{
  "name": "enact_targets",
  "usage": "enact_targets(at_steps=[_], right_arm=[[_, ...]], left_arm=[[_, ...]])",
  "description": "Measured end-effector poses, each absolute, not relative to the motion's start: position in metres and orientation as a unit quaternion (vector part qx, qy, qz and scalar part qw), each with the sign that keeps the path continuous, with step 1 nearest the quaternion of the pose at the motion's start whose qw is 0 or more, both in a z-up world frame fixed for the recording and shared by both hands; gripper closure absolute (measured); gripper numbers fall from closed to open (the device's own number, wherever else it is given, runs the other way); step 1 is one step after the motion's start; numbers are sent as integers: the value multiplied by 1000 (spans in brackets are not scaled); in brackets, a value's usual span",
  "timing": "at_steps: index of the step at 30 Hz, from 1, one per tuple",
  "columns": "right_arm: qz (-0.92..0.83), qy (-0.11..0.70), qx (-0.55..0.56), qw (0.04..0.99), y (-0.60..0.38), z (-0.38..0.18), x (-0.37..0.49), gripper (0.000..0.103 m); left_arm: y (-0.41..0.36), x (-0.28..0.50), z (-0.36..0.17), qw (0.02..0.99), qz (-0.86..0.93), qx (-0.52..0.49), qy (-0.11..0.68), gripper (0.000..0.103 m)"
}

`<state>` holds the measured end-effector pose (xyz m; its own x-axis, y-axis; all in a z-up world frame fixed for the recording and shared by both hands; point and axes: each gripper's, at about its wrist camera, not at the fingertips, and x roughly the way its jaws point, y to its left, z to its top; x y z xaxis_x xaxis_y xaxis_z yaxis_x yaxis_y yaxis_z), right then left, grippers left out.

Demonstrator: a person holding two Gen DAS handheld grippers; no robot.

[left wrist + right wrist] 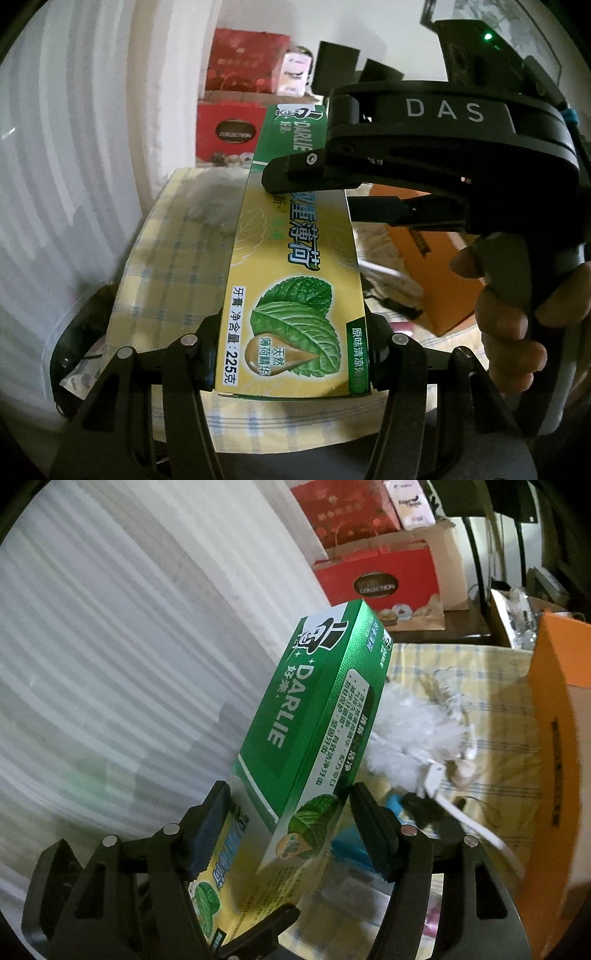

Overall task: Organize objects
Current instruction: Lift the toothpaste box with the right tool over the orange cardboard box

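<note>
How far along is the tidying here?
Nothing looks put away yet. In hand: the toothpaste box is clamped in the left gripper, with the right gripper around its other end. Still loose on the checked cloth: a white duster and an orange box.

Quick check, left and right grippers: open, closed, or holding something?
Left gripper: closed on the toothpaste box, pads pressed on both its sides.
Right gripper: around the box's other end, one finger touching; a firm grip cannot be told.
</note>
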<state>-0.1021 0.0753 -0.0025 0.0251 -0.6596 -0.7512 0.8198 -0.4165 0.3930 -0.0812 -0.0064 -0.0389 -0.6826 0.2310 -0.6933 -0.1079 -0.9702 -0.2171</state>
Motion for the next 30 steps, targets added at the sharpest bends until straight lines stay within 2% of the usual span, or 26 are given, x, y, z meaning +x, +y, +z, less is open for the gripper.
enact_targets(at_steps=[14,30], right_arm=[[-712,85,475,511,134,35,-146,36],[-747,81,479,453,196,47,-229,38]], left_arm=[[74,-79,-12,129,906,-398,-55,50],[180,-131,-15,144,895,-421,-37,50]])
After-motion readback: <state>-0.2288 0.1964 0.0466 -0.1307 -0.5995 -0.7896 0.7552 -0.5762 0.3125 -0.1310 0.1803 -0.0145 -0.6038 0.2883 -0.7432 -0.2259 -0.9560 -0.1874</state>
